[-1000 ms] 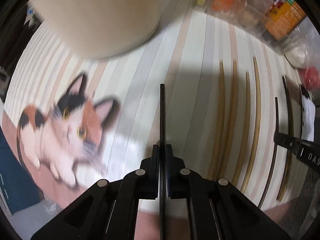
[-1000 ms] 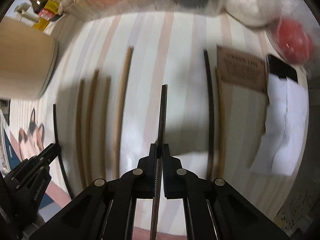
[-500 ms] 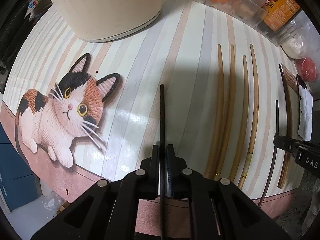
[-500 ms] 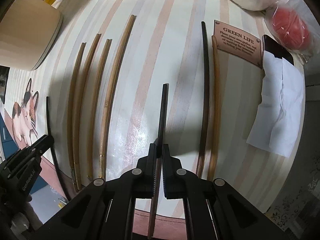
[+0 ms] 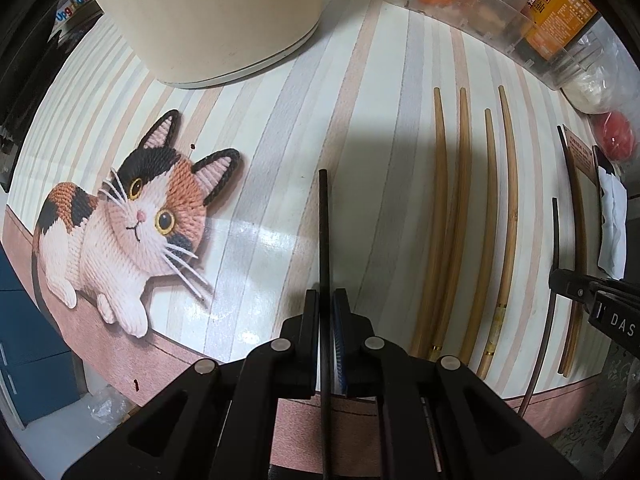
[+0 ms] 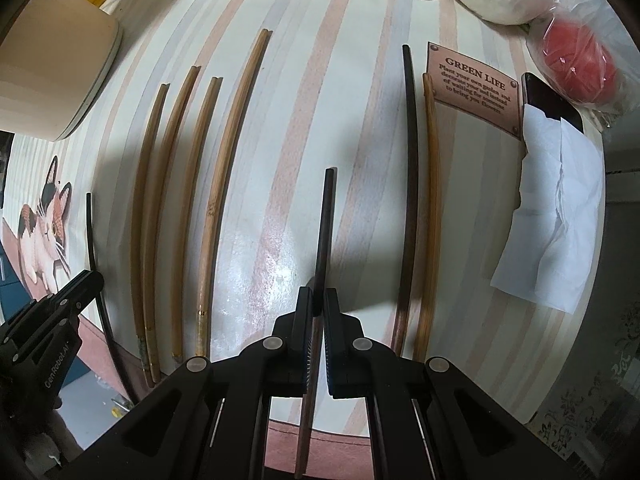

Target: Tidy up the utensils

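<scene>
My left gripper (image 5: 326, 300) is shut on a black chopstick (image 5: 323, 224) held above the striped table mat, right of the cat picture. My right gripper (image 6: 316, 300) is shut on a dark brown chopstick (image 6: 325, 224), held over the gap between two groups. Several light bamboo chopsticks (image 6: 176, 200) lie side by side on the mat between the two grippers. A dark chopstick (image 6: 410, 184) and a bamboo one (image 6: 431, 200) lie together to the right. In the left wrist view the bamboo chopsticks (image 5: 464, 216) lie right of the held stick, and the right gripper (image 5: 576, 286) shows at the edge.
A beige round container (image 5: 216, 16) stands at the back left. A clear rack with bottles (image 5: 492, 4) lines the back. A "GREEN LIFE" card (image 6: 472, 88), a phone under white paper (image 6: 552, 200) and bagged red fruit (image 6: 576, 64) lie at the right. The table's front edge (image 5: 304, 412) is near.
Both views have pulled back and sharpened, so more of the mat and the lying chopsticks' full length show. Each gripper has kept its chopstick.
</scene>
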A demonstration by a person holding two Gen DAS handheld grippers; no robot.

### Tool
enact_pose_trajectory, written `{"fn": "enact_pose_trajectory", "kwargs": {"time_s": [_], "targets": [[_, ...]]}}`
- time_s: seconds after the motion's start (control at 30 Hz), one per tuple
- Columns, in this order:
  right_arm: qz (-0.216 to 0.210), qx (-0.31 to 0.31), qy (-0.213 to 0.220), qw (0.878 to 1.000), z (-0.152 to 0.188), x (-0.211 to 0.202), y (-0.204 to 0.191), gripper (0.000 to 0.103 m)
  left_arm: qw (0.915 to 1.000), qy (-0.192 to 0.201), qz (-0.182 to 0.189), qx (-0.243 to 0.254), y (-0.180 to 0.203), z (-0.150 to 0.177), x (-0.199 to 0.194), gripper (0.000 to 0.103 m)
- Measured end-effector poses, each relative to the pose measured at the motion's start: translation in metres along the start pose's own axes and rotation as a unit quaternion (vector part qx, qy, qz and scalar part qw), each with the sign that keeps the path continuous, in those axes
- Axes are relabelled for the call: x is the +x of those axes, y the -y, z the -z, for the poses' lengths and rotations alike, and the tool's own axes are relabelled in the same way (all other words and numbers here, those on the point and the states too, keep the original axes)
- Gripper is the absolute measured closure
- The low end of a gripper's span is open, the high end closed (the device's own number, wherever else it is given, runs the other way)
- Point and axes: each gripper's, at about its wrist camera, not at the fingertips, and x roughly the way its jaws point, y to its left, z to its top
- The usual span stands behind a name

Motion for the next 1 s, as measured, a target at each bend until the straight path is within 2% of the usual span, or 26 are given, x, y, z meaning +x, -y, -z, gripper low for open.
{"fn": "enact_pose_trajectory", "kwargs": {"time_s": [0.27, 0.37, 0.5, 0.8, 1.0], "targets": [[0.001, 0.001, 0.0, 1.0, -0.003, 0.001, 0.007, 0.098, 0.9999, -0.005, -0.005, 0.011, 0.002, -0.002, 0.0, 0.097], [-0.012, 0.014, 0.001, 1.0, -0.004, 0.001, 0.011, 0.098, 0.9999, 0.0, -0.004, 0.011, 0.002, -0.002, 0.0, 0.1], [-0.031, 0.026, 0.024, 0.999, 0.007, -0.002, 0.02, 0.098, 0.9998, 0.011, 0.013, 0.0, -0.004, 0.004, -0.009, 0.1], [-0.066, 0.019, 0.109, 0.992, 0.031, -0.055, 0.014, 0.099, 0.9944, 0.098, 0.036, -0.017, -0.02, 0.009, -0.083, 0.1], [-0.095, 0.006, 0.194, 0.976, 0.038, -0.119, 0.0, 0.099, 0.9826, 0.178, 0.048, -0.026, -0.034, 0.004, -0.15, 0.1]]}}
